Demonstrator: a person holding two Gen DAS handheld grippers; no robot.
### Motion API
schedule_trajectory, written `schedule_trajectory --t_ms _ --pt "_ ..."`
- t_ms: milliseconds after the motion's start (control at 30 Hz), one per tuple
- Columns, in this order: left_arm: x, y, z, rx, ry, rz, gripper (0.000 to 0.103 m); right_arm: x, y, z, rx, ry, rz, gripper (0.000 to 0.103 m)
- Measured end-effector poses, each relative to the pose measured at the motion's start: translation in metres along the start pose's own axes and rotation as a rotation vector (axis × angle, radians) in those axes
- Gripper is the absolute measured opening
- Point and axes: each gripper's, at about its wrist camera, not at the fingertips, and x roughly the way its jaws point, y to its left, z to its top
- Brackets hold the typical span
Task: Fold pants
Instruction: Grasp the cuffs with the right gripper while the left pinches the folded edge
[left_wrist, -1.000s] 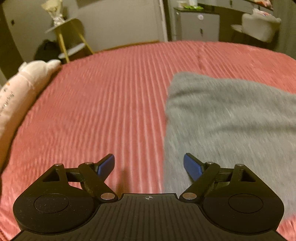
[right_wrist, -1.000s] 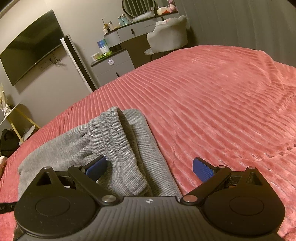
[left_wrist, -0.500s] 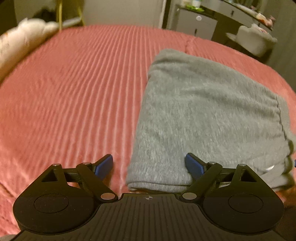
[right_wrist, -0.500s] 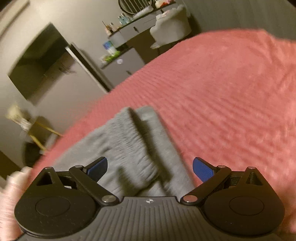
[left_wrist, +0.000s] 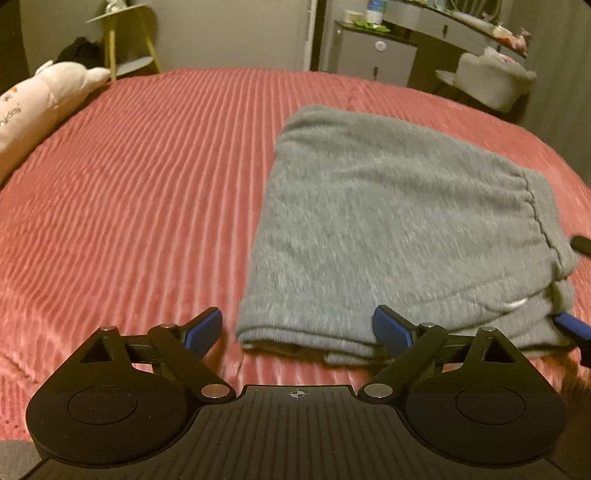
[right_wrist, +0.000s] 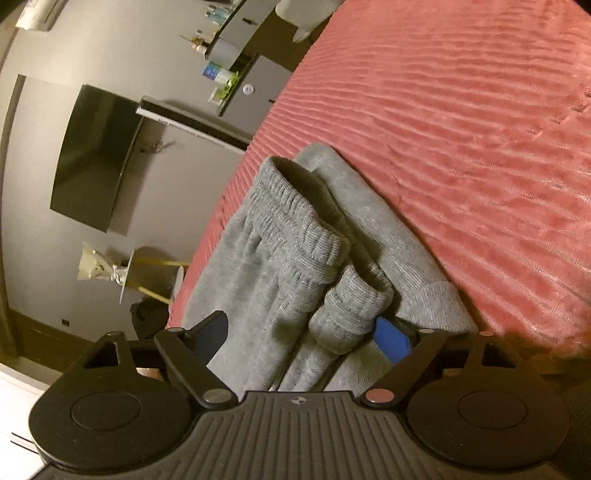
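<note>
The grey pants (left_wrist: 388, 221) lie folded into a thick rectangle on the red ribbed bedspread (left_wrist: 147, 184). My left gripper (left_wrist: 299, 330) points down at their near left corner. Its jaws are opening, the folded edge lies between the blue pads and neither pad presses on it. At the other end, my right gripper (right_wrist: 301, 336) is rolled on its side and its jaws are closing around the stacked ribbed waistband and cuffs (right_wrist: 295, 236). The right pad (right_wrist: 391, 341) sits against a cuff, while the left finger (right_wrist: 210, 332) stands off the cloth.
A pale plush pillow (left_wrist: 40, 99) lies at the bed's left edge. Past the far edge stand a yellow side table (left_wrist: 125, 37), a grey cabinet (left_wrist: 373, 55) and a light chair (left_wrist: 495, 81). A dark TV (right_wrist: 92, 155) hangs on the wall.
The left gripper swung toward the pants, so their near corner now lies between its fingers. The right gripper rolled onto its side and its jaws narrowed around the waistband end.
</note>
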Motion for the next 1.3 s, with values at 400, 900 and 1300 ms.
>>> schedule_trajectory --t_ms 400,900,1300 --pt "0.001 -0.006 -0.008 0.054 0.063 0.016 0.095 0.013 -0.001 -0.004 0.005 -0.055 0.063 0.045" --pt "0.018 -0.007 -0.007 0.069 0.116 0.075 0.096 0.027 0.040 0.006 -0.049 -0.062 0.119 0.035" --pt "-0.008 0.020 -0.003 -0.109 -0.041 -0.023 0.089 -0.013 0.082 0.013 -0.161 -0.165 0.231 0.035"
